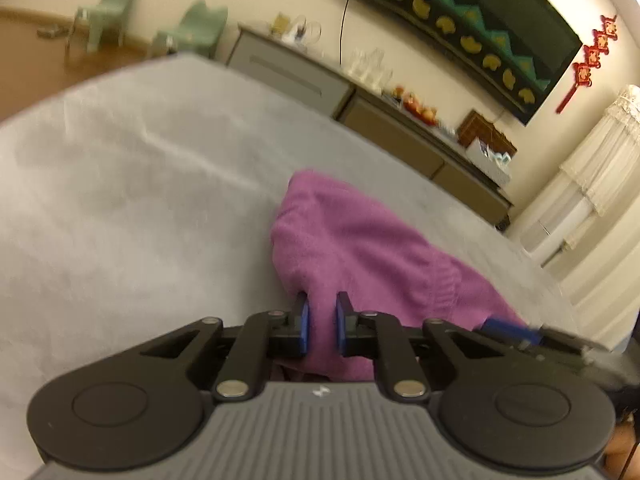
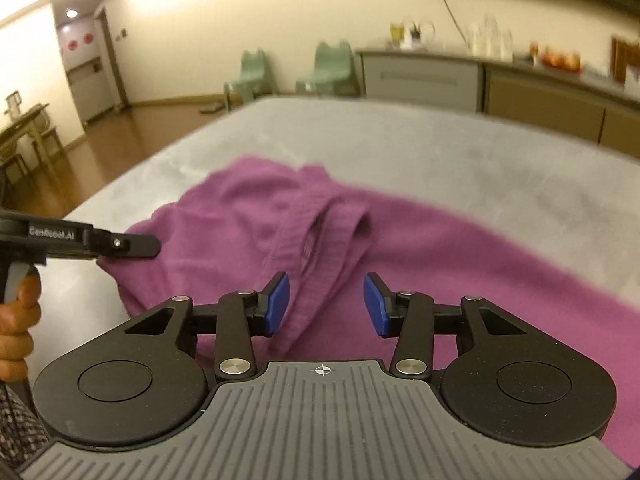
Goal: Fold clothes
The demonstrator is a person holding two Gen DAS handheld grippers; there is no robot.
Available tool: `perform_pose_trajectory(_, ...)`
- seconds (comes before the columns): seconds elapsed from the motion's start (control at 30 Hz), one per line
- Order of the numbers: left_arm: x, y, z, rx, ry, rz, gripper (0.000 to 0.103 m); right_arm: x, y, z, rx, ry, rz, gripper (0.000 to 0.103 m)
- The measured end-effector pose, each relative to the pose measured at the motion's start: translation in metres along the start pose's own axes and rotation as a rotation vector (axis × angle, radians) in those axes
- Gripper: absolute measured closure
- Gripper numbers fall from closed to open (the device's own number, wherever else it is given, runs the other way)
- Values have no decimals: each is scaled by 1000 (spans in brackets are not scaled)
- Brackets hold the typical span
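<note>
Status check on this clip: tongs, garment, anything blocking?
Left tongs shut on purple garment at its edge. Right tongs open over the collar, gripping nothing. Garment rumpled on grey bed. Nothing in the way.

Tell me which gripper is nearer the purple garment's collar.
Right. The right gripper hangs open just short of the collar; the left gripper is pinching the purple garment at its edge, off to the side.

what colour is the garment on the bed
Purple, a magenta-toned knit garment; it shows best in the right wrist view.
</note>
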State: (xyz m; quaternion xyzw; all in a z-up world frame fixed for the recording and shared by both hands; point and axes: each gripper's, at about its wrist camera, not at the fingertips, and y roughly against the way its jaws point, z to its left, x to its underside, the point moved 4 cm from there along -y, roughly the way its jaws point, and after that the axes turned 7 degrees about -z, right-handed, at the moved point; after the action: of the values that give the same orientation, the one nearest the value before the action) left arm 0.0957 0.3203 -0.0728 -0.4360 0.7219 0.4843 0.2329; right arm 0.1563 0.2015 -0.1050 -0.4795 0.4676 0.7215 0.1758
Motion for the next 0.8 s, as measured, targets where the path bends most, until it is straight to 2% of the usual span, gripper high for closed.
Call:
perform_pose_trajectory(0.07, -4, 9, -20, -38, -77, -46, 92, 18, -13, 7, -6, 55, 96, 58)
perform_pose_trajectory(0.13, -10, 16, -47, -83, -177, -95, 92, 23, -16, 9, -15, 84, 79, 59)
perform_pose_trajectory(0.2, -13, 23, -84, -107, -295, -155, 93, 21, -16, 2, -46, 46, 111, 59)
perform_pose_trajectory(0.27, -7, 31, -132, -122, -472, -234, 93, 16, -9, -19, -60, -44, 147, 59)
perform_pose_trajectory(0.33, 17, 35, -191, -87, -695, -306, 93, 11, 15, -55, -30, -176, 105, 57)
perform_pose_trajectory(0.37, 34, 36, -221, -47, -799, -325, 93, 14, 30, -74, -25, -242, 85, 55)
perform_pose_trajectory(0.5, 122, 12, -300, 105, -1049, -212, 84, 35, 87, -146, -5, -474, 41, 37)
perform_pose_trajectory(0.6, 161, 8, -324, 171, -1122, -168, 73, 64, 117, -181, 66, -523, 83, 35)
perform_pose_trajectory(0.67, 159, 16, -323, 199, -1091, -175, 70, 81, 132, -191, 100, -509, 93, 35)
perform_pose_trajectory(0.8, 141, 29, -313, 237, -988, -193, 66, 89, 148, -192, 73, -524, 30, 34)
